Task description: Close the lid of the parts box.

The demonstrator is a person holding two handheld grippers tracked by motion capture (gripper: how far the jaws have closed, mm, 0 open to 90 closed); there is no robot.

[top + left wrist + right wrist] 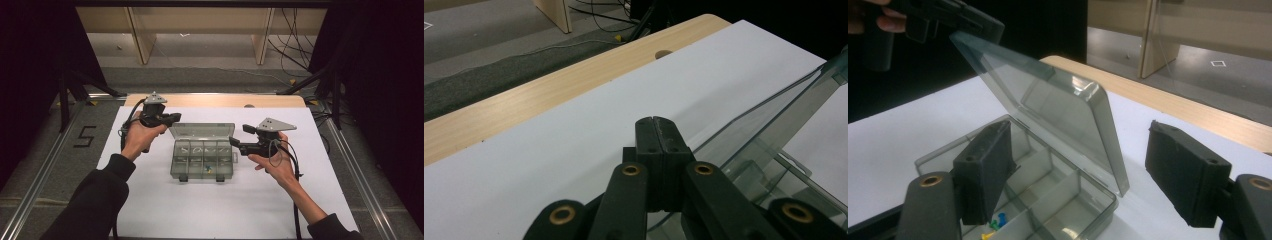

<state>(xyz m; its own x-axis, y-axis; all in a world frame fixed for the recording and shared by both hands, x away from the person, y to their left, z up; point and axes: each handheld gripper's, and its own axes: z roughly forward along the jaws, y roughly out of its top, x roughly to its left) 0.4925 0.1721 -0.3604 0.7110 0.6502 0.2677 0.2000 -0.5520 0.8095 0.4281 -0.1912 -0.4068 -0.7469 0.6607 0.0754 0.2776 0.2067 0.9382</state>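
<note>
Mid-bench on the white sheet (150,210): smoky compartment box (202,167), lid (1048,107) propped half up, pushpins (995,222) in a front cell. Left gripper (657,131) at the lid's far corner, jaws clenched flat together, apparently pinching the lid's edge, though the contact itself can't be made out. Right gripper (1083,175) hovering just right of the box, jaws released wide, nothing between them. Best now: keep the lid steady and tilted back, bring the open jaws down straight over one cell, clear of dividers and lid rim.
</note>
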